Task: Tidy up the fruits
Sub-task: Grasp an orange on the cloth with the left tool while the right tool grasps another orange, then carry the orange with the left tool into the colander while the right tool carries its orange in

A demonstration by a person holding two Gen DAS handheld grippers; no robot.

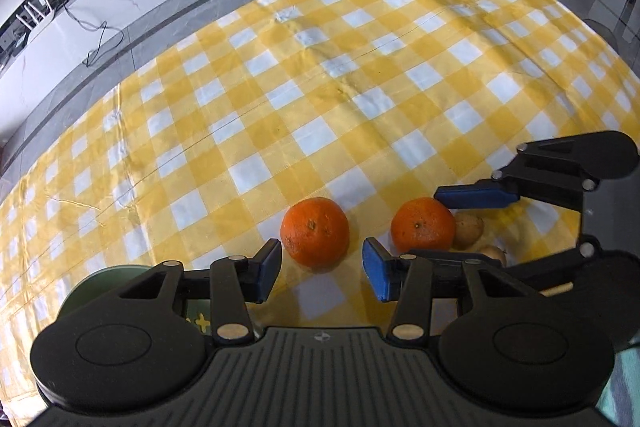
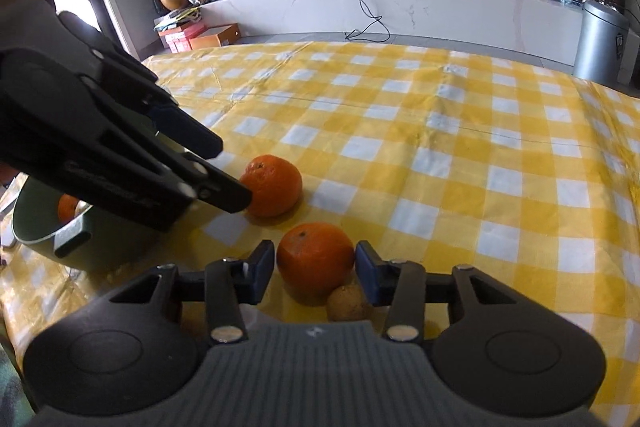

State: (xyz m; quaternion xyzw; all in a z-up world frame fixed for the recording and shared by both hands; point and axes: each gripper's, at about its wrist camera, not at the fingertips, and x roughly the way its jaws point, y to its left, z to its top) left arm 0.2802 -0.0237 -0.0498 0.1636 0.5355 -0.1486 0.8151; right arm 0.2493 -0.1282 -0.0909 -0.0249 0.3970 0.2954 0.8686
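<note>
Now right tongs (image 2: pixel 315 269) straddle an orange (image 2: pixel 315 259).

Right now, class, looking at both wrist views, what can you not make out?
- Green bowl: its contents, right wrist view; the left gripper covers most of it.
- Small brown fruit: kind unclear; the camera body cuts it off.
- Right gripper: whether its pads touch the near orange.
</note>
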